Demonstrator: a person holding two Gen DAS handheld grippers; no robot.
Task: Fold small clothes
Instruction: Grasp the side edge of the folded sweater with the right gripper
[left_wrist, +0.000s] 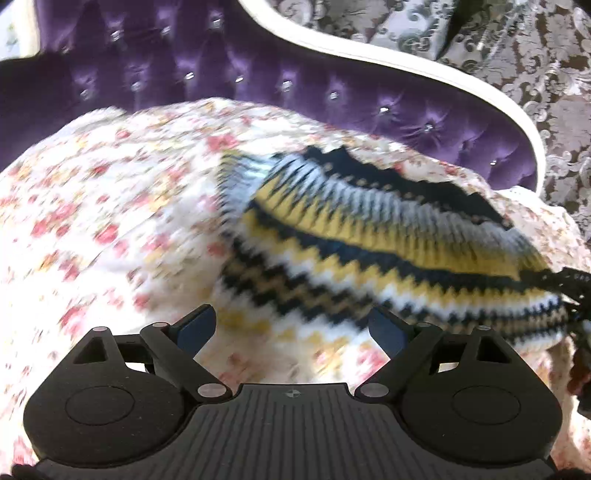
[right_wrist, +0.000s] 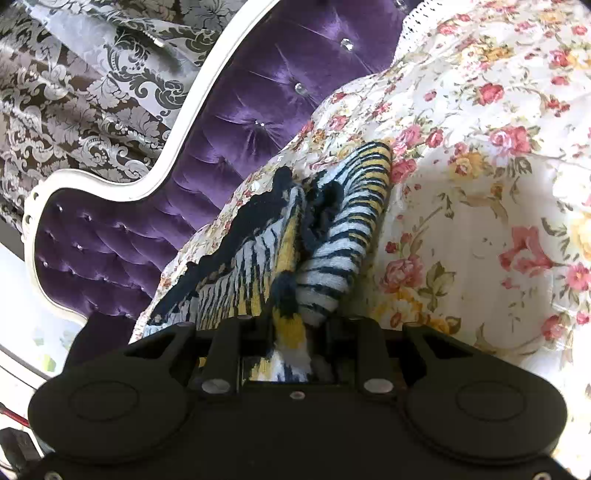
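Observation:
A small knitted garment (left_wrist: 369, 243) with yellow, white and navy zigzag stripes lies on the floral bedspread (left_wrist: 110, 221). In the left wrist view it stretches from the middle to the right edge. My left gripper (left_wrist: 295, 325) is open and empty, just short of the garment's near edge. In the right wrist view my right gripper (right_wrist: 291, 325) is shut on a bunched end of the garment (right_wrist: 332, 236), which runs up and away from the jaws, partly folded over itself.
A purple tufted headboard (left_wrist: 258, 85) with a white frame (right_wrist: 110, 184) curves behind the bed. Patterned grey and brown curtain fabric (right_wrist: 74, 92) hangs beyond it. The floral bedspread (right_wrist: 480, 184) extends to the right in the right wrist view.

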